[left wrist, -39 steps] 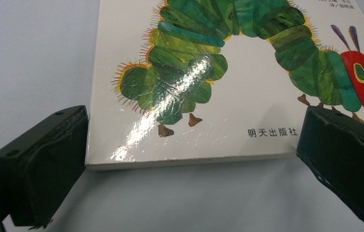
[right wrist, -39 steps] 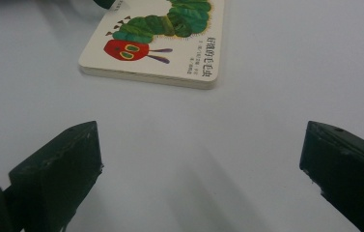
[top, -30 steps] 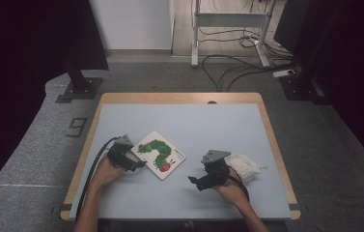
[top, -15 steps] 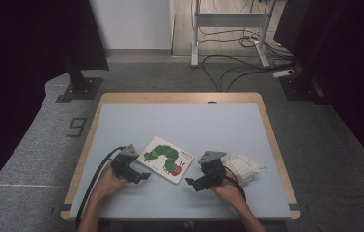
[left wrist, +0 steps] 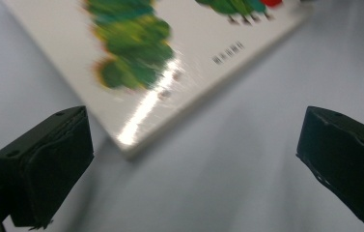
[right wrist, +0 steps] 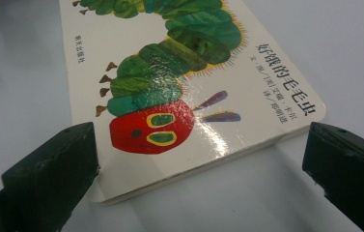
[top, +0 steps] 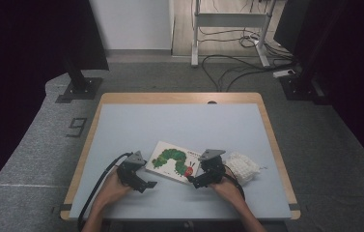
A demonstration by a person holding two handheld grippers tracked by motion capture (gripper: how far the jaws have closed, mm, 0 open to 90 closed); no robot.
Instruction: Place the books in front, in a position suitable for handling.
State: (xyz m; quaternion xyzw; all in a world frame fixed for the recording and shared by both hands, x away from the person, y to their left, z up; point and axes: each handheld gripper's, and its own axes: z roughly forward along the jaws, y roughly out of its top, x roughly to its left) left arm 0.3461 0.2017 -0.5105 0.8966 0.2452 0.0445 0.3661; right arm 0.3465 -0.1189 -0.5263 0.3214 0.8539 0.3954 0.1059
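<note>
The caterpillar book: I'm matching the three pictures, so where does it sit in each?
High view: book lies flat, near table edge.
Left gripper view: upper left, corner nearest.
Right gripper view: centre, cover up.
Shared landmark: the red caterpillar head.

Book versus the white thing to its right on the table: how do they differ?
The book is flat, glossy and stiff, with a green caterpillar printed on its cover; the white bundle is plain, lumpy and crumpled. The book lies between the left gripper and right gripper; the bundle sits beyond the right one. Both rest on the blue table.
</note>
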